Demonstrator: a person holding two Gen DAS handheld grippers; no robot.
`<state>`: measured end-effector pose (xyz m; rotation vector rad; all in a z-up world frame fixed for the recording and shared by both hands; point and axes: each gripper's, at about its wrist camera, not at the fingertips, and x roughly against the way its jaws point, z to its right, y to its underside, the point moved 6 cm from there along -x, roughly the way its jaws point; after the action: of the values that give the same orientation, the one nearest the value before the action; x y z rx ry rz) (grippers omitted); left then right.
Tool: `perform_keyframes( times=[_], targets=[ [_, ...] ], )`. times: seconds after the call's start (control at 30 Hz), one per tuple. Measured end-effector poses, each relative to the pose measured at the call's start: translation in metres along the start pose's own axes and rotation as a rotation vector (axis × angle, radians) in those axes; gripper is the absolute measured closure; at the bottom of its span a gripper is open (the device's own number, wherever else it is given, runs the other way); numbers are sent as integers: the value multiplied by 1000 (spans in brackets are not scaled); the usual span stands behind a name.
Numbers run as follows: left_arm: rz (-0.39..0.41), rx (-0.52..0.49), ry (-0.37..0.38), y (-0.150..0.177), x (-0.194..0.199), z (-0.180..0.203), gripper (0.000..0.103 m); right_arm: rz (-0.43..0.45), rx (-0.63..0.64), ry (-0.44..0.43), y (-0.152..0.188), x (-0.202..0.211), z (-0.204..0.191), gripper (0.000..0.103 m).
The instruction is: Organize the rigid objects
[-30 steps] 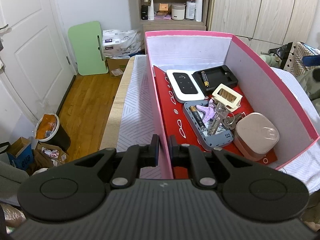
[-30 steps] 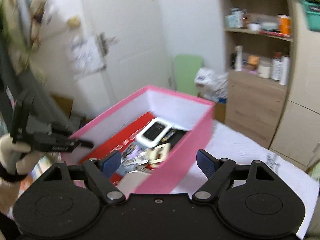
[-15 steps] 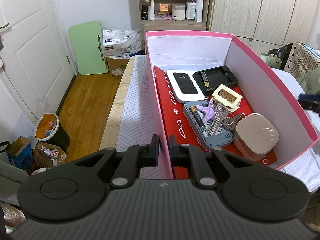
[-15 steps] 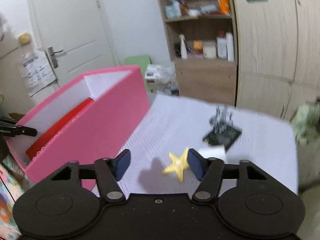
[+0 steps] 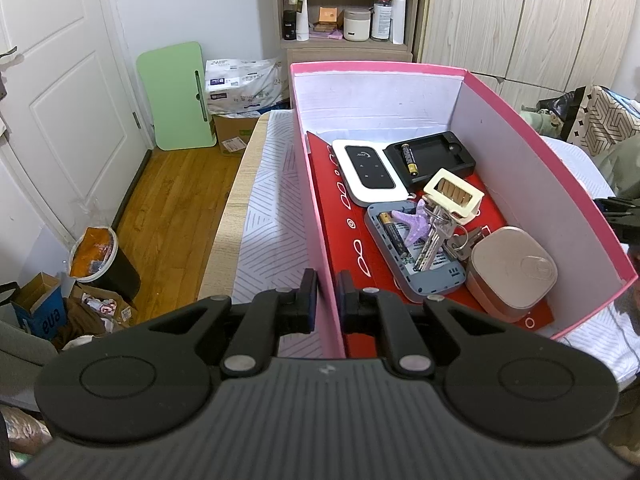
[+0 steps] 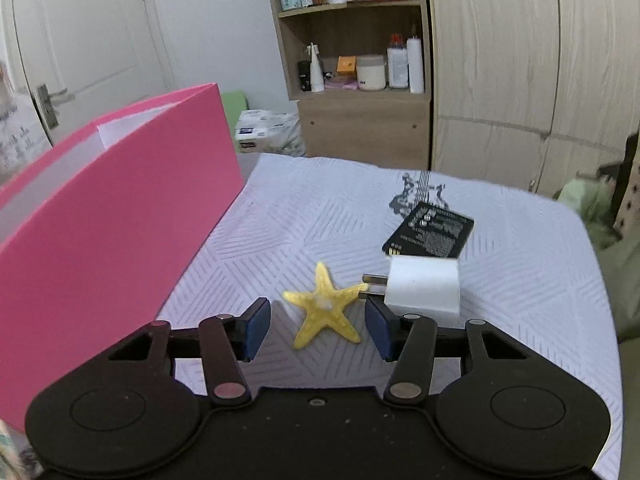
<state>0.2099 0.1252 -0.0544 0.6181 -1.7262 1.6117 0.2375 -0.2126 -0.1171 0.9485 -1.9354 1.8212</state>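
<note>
My left gripper (image 5: 325, 296) is shut on the near left wall of the pink box (image 5: 316, 216). The box holds a white router (image 5: 368, 170), a black battery tray (image 5: 434, 158), a grey device with a battery (image 5: 412, 256), keys (image 5: 434, 236), a purple starfish (image 5: 416, 224), a cream holder (image 5: 454, 196) and a tan case (image 5: 510, 272). My right gripper (image 6: 318, 330) is open around a yellow starfish (image 6: 324, 306) lying on the white cloth, with a finger on each side and not touching it. A white plug adapter (image 6: 422, 288) and a black battery pack (image 6: 430, 232) lie just beyond. The pink box (image 6: 104, 216) stands to the left.
The table's white patterned cloth (image 6: 520, 264) ends at the right edge. Wooden cupboards and a shelf unit (image 6: 360, 60) stand behind. A bin (image 5: 102, 260) and cardboard boxes sit on the floor to the left of the table.
My right gripper swung away from the box, right and down to the cloth, and now straddles the yellow starfish. The left gripper stayed clamped on the box wall.
</note>
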Motion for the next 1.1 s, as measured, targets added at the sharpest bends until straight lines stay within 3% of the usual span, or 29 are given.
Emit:
perform_keyframes(
  times=[0.07,0.17,0.37,0.47,0.6,0.73,0.83,0.9,0.97,1.03,1.07,1.1],
  targets=[
    [0,1,3,0,0,0,94,11,29,28,0,-2,-4,45],
    [0,1,4,1,0,0,94,29,71,49,1,-2,-9,58],
    [1,1,4,1,1,0,94,40,43,15,2,4,-6,58],
    [0,1,4,0,1,1,94,55,15,-20,2,9,-5,65],
    [0,2,4,0,1,1,94,48,2,-51,1,17,-6,66],
    [2,1,2,0,1,1,94,37,60,-37,5,17,-12,65],
    [1,2,3,0,1,1,94,23,84,-34,8,15,-16,60],
    [2,1,3,0,1,1,94,12,91,-41,9,12,-18,44],
    [2,0,4,0,1,1,94,14,88,-51,10,7,-20,35],
    [2,0,4,0,1,1,94,33,105,-33,10,3,-22,34],
    [2,0,4,0,1,1,94,44,126,-17,11,2,-25,38],
    [1,1,4,0,1,1,94,52,134,-19,11,2,-27,54]
  ],
)
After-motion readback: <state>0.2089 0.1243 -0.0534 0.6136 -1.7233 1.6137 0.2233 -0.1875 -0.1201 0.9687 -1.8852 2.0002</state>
